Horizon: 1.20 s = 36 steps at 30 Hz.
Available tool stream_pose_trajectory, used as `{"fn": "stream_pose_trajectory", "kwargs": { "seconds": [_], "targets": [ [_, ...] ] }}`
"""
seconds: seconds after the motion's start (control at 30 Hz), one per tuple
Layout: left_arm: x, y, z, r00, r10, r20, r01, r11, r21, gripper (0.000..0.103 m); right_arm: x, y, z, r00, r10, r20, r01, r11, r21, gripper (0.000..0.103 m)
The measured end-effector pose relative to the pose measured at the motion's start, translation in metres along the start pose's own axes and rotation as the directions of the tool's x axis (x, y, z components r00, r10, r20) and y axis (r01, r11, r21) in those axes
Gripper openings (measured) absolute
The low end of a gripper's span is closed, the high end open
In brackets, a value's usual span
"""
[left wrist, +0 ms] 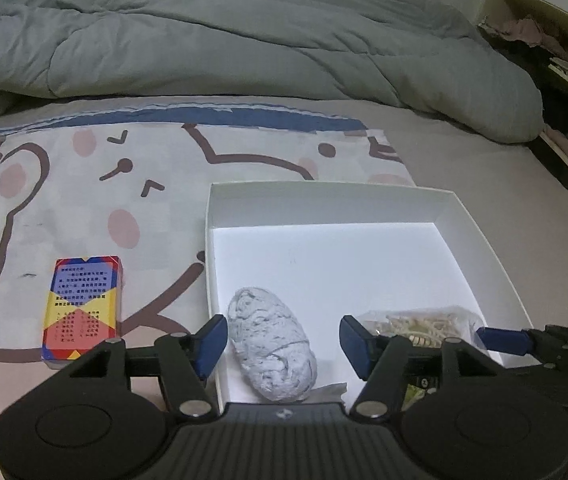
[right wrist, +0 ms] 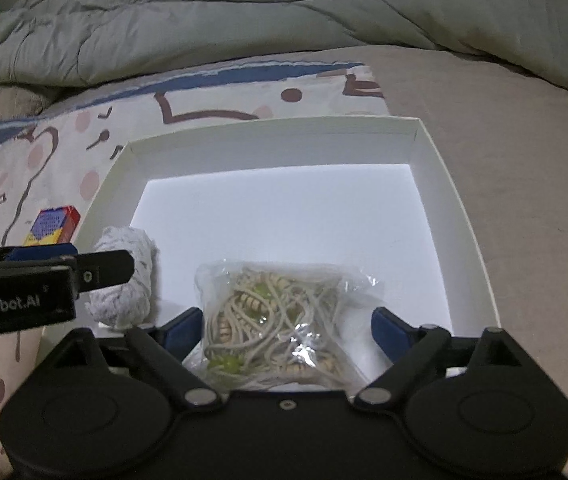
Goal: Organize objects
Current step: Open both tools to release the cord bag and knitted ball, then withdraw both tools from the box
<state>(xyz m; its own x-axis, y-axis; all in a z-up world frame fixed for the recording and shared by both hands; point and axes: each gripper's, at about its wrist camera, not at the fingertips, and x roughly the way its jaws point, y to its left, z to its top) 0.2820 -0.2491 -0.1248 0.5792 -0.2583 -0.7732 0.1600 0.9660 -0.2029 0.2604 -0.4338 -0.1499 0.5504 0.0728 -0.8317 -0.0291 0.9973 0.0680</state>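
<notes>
Both my grippers over the white box (left wrist: 480,240), fingers apart.

My left gripper (left wrist: 282,344) straddles the grey yarn bundle (left wrist: 272,354) at the box's near left, pads clear. My right gripper (right wrist: 286,330) stands wide around the clear bag of beaded cord (right wrist: 280,320), not pinching. The card pack (left wrist: 82,308) lies left, outside the box.

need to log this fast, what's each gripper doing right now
Left gripper: open, the grey bundle lies loose between its jaws in the box.
Right gripper: open, astride the bag, pads clear.
</notes>
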Motion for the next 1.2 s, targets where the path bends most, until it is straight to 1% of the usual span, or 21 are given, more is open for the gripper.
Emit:
{"fn": "stream_pose_trajectory", "kwargs": {
  "seconds": [0.1, 0.2, 0.3, 0.4, 0.53, 0.7, 0.8, 1.13, 1.2],
  "targets": [
    [-0.005, 0.001, 0.003, 1.000, 0.019, 0.001, -0.019, 1.000, 0.000, 0.066, 0.000, -0.001, 0.001, 1.000, -0.002, 0.001, 0.002, 1.000, 0.002, 0.091],
    [-0.009, 0.005, 0.005, 1.000, 0.029, 0.007, -0.029, 1.000, 0.006, 0.066, -0.003, -0.001, 0.001, 1.000, -0.009, 0.007, 0.009, 1.000, -0.001, 0.092],
    [-0.015, 0.008, 0.007, 0.999, 0.047, 0.009, -0.047, 0.999, 0.021, 0.067, -0.010, -0.003, 0.003, 0.999, -0.008, 0.035, 0.007, 1.000, 0.013, 0.092],
    [-0.022, 0.010, 0.007, 0.998, 0.060, 0.014, -0.060, 0.998, 0.037, 0.067, -0.022, -0.007, 0.007, 0.998, 0.015, 0.066, -0.019, 0.998, 0.060, 0.094],
    [-0.036, 0.013, 0.007, 0.998, 0.059, 0.024, -0.060, 0.997, 0.056, 0.067, -0.038, -0.007, 0.009, 0.995, 0.005, 0.095, -0.013, 0.996, 0.088, 0.094],
    [-0.058, 0.016, 0.004, 0.998, 0.055, 0.038, -0.057, 0.995, 0.077, 0.067, -0.059, -0.001, 0.009, 0.994, -0.007, 0.106, -0.008, 0.991, 0.135, 0.094],
    [-0.072, 0.019, 0.003, 0.998, 0.054, 0.042, -0.057, 0.995, 0.083, 0.067, -0.073, 0.007, 0.008, 0.994, -0.026, 0.108, 0.010, 0.990, 0.143, 0.095],
    [-0.114, 0.029, -0.005, 0.997, 0.054, 0.064, -0.061, 0.991, 0.119, 0.068, -0.119, 0.032, -0.017, 0.985, -0.081, 0.149, 0.063, 0.991, 0.120, 0.099],
    [-0.123, 0.032, -0.008, 0.997, 0.044, 0.069, -0.052, 0.992, 0.117, 0.070, -0.128, 0.035, -0.022, 0.983, -0.082, 0.166, 0.063, 0.991, 0.119, 0.100]
  ]
}}
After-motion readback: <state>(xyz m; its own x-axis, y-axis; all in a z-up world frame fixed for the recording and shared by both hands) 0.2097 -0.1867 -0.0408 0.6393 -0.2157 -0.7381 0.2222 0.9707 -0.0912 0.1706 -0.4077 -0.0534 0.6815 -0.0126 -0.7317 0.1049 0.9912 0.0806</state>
